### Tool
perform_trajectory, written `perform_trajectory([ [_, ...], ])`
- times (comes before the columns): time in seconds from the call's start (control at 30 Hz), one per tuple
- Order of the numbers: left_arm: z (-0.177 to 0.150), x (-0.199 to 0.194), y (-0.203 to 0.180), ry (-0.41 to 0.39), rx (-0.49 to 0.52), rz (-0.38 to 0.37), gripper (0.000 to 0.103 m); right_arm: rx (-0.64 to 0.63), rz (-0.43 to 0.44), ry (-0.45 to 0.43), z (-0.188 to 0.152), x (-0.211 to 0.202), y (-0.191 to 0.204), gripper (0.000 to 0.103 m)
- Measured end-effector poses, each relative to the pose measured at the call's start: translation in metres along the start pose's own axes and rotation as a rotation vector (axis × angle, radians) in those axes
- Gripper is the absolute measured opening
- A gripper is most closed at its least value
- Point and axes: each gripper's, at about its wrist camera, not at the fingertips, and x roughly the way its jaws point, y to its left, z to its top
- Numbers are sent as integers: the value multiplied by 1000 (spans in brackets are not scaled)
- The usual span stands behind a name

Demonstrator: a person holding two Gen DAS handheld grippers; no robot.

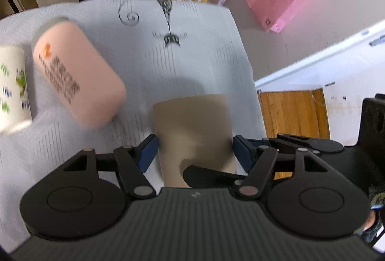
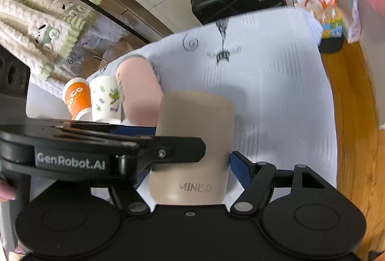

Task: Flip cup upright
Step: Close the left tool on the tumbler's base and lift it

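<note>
The beige MINISO cup (image 2: 192,148) sits between the blue-padded fingers of both grippers at once: the left gripper (image 1: 195,152) and the right gripper (image 2: 192,157) each close on its sides. Its closed, rounded end points away from both cameras, over the pale printed cloth on the surface (image 1: 192,63). Just beyond the cup's far left lies a pink cup (image 1: 77,78) on its side, with a white leaf-printed paper cup (image 2: 105,98) and an orange one (image 2: 77,99) further left.

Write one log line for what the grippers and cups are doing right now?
stage: grasp | left gripper: around beige MINISO cup | right gripper: same cup, jaws close | pink cup: nearby on white cloth
</note>
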Motion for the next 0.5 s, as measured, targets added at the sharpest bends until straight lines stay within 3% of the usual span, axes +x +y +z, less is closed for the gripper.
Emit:
perform_trajectory([
  [0.27,-45,-16,1,-9,3,-36,66,-92,-71,21,-35,5,21,82],
  [0.5,-66,-29,6,-33,-2,-43,66,-92,-97,15,-52,4,34,81],
])
